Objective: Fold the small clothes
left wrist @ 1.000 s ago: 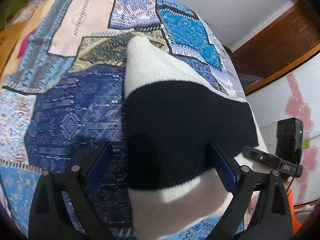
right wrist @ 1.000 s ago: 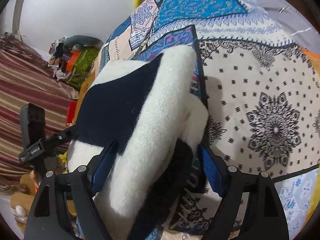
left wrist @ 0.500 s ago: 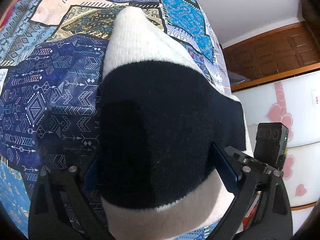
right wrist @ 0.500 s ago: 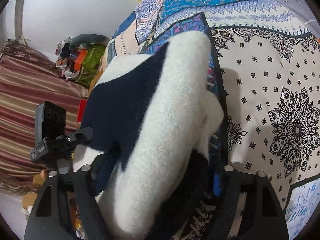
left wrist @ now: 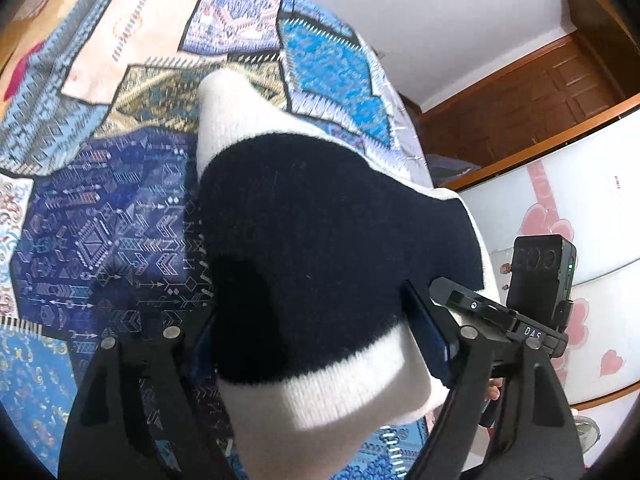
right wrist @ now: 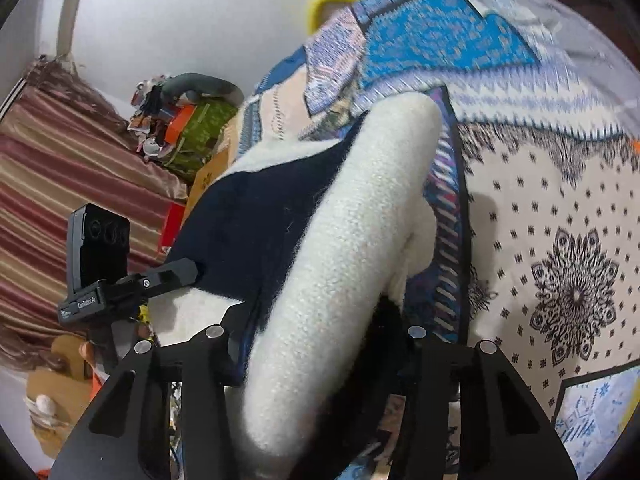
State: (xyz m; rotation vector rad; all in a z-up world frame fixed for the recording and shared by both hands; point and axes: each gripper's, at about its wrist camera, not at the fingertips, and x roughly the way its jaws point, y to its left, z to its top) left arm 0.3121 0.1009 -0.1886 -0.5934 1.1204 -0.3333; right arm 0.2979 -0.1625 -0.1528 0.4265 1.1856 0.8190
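Both grippers (left wrist: 308, 344) (right wrist: 316, 344) are closing on the sweater (left wrist: 320, 240); only the right view shows curtains (right wrist: 72, 168).

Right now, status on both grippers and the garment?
Left gripper and right gripper closing on knit garment. Garment bunched over patchwork bedspread. Nothing blocking.

Your left gripper (left wrist: 316, 344) is closing its jaws around a navy-and-white knitted garment (left wrist: 320, 248), held above a blue patchwork bedspread (left wrist: 100, 220); your right gripper's camera (left wrist: 540, 280) shows at right

Navy-and-white knit garment (left wrist: 320, 240), bunched on bedspread (left wrist: 104, 232)
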